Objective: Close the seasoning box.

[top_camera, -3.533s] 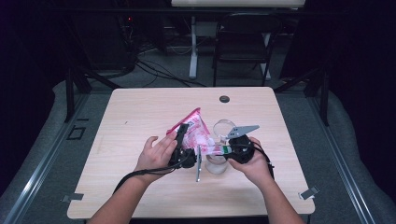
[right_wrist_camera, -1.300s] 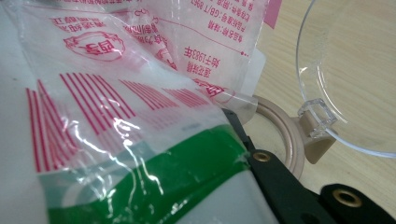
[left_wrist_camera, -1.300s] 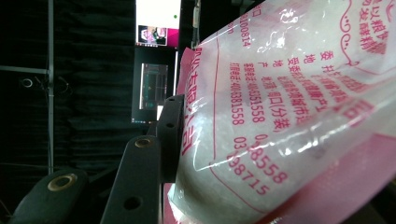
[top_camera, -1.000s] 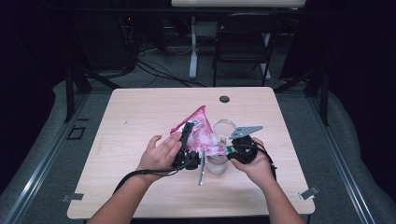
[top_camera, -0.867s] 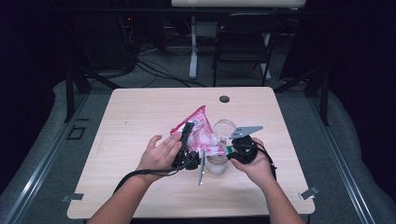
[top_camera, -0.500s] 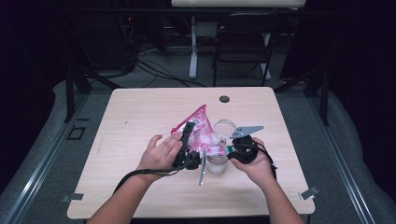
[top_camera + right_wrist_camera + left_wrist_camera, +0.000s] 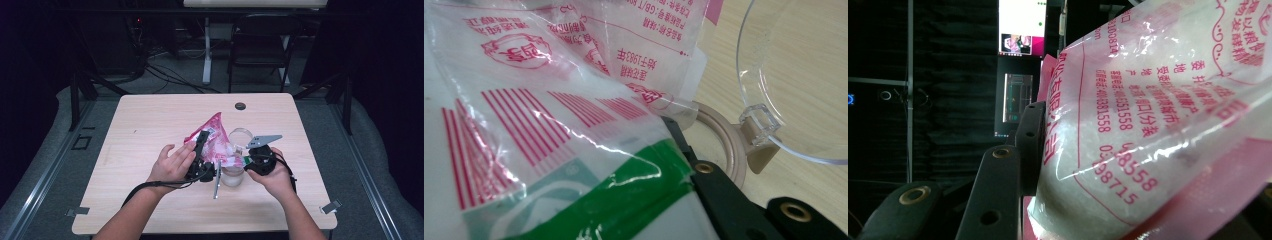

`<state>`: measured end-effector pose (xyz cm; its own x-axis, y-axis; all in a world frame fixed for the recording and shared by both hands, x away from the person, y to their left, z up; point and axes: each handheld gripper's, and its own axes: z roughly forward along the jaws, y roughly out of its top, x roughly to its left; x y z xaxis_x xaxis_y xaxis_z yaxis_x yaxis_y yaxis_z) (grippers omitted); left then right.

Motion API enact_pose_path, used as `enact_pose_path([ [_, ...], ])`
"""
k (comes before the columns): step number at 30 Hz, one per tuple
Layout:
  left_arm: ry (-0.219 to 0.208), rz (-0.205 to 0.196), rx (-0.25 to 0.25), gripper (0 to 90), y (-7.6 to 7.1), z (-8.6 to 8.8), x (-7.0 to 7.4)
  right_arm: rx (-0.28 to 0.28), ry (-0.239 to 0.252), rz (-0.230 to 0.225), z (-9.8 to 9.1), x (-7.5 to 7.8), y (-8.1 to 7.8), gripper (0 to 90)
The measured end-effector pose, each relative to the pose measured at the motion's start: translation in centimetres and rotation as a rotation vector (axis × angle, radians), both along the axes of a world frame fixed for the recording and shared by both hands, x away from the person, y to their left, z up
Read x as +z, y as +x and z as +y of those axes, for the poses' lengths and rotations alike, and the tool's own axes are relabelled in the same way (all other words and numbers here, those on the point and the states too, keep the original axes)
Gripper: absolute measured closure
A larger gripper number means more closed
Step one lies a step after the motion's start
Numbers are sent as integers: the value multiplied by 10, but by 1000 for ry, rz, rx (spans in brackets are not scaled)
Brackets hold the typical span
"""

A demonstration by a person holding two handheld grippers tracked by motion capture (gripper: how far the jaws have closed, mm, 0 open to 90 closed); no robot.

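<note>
1. A pink-and-clear plastic bag (image 7: 212, 140) of white grains sits near the middle of the wooden table (image 7: 150, 130), tilted with its pointed corner up and away from the person; it serves as the landmark here
2. The left gripper (image 7: 201, 150) lies against the bag's left side, held in the left hand (image 7: 170, 165); in the left gripper view one black jaw presses flat on the bag (image 7: 1158, 115), and the other jaw is hidden behind the plastic, so it appears to pinch the bag, though I cannot see both jaws
3. The right gripper (image 7: 250, 159) meets the bag's lower right edge, held in the right hand (image 7: 272, 175); in the right gripper view the bag (image 7: 549, 130) covers one jaw and the other black jaw lies under the green-printed strip, so it appears clamped on that edge
4. A clear jar (image 7: 233, 172) stands just below and right of the bag, between the two grippers; its beige rim (image 7: 719, 145) and hinged clear lid (image 7: 804, 75), swung open, lie right of the bag in the right gripper view
5. A small dark round object (image 7: 240, 106) rests well beyond the bag, near the table's far edge; a black chair (image 7: 260, 45) stands on the floor farther behind
6. Red printed text and a barcode mark the bag's clear film
</note>
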<state>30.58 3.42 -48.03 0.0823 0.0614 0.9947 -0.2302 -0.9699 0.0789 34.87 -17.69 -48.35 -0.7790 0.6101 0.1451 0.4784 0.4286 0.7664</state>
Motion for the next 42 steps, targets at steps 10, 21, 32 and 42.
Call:
enact_pose_path([
  [10,4,-2,-3,633,-1,-1,1,-3,3,5,0,-2,1,900],
  [21,10,-17,-13,633,-1,-2,3,-2,3,3,0,-2,1,900],
  [32,8,-19,-16,633,-3,-4,4,-4,1,3,0,-2,1,900],
  [42,8,-15,-20,633,-3,-4,4,-1,-6,7,0,-3,1,900],
])
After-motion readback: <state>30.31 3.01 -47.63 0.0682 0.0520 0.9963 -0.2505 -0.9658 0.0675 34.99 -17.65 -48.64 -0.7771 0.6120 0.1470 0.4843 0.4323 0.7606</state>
